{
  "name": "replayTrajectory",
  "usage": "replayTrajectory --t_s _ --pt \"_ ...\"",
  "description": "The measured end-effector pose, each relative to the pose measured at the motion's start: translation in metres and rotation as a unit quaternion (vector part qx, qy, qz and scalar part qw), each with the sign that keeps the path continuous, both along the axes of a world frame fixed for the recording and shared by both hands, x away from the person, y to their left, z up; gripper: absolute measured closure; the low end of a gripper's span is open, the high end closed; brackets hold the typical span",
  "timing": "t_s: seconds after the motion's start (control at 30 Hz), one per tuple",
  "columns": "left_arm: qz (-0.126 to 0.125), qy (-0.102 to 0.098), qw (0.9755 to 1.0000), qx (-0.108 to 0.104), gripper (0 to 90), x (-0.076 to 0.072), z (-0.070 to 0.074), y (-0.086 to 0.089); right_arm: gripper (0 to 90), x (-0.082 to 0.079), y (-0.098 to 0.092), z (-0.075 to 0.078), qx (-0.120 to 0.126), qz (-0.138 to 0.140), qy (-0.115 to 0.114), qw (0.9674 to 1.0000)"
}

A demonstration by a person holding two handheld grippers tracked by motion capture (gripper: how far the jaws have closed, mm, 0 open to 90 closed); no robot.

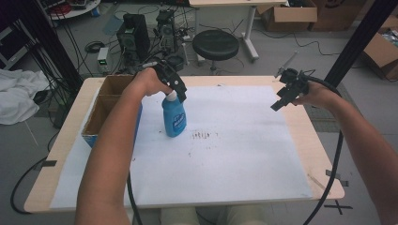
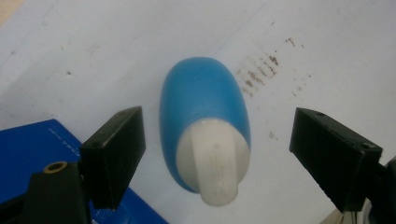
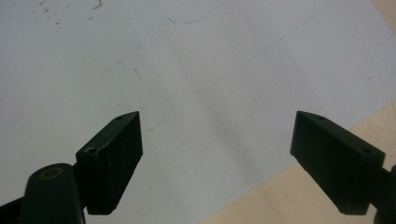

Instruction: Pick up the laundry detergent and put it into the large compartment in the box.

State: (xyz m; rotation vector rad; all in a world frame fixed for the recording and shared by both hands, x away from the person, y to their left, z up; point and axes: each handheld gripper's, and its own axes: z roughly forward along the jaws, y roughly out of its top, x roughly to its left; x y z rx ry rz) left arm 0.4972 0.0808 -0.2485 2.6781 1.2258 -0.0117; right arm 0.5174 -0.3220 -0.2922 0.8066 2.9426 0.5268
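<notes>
High view: we see a blue bottle with a white cap standing upright on the white sheet that covers most of the desk, left of centre and just right of an open cardboard box with a blue outer wall; a patch of small brown marks lies on the sheet just right of the bottle's base. The left tool hangs directly over the bottle's cap, held in the person's left hand; the right tool is held in the right hand above the sheet's far right corner, well apart from the bottle, with its black cable trailing down toward the near edge of the desk.

Left gripper view: we look down on the bottle from above; the left tool is released, its jaws spread wide on either side of the cap and touching neither cap nor bottle; the blue wall of the box shows at lower left.

Right gripper view: the right tool is likewise released, its jaws wide apart with nothing between them; below lie the sheet and, at lower right, a strip of bare desk.
</notes>
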Motion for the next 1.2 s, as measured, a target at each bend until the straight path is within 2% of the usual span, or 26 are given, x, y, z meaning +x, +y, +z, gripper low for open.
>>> replayTrajectory --t_s 0.17,0.67,0.93,1.2 --pt "-0.006 0.007 0.9999 0.009 19.1 0.004 -0.011 -0.003 16.6 0.001 0.000 -0.001 -0.004 0.000 -0.001 1.0000" --pt "-0.005 0.025 0.9996 0.014 19.3 0.008 -0.040 -0.004 16.7 0.000 -0.001 0.000 -0.002 -0.001 -0.002 1.0000" --pt "-0.005 0.029 0.9995 0.014 19.5 0.008 -0.048 -0.005 16.7 0.000 0.000 0.000 -0.002 -0.001 -0.002 1.0000" --pt "-0.005 0.027 0.9995 0.012 21.0 0.008 -0.048 -0.006 16.9 -0.001 0.001 0.000 -0.003 0.002 -0.002 1.0000"
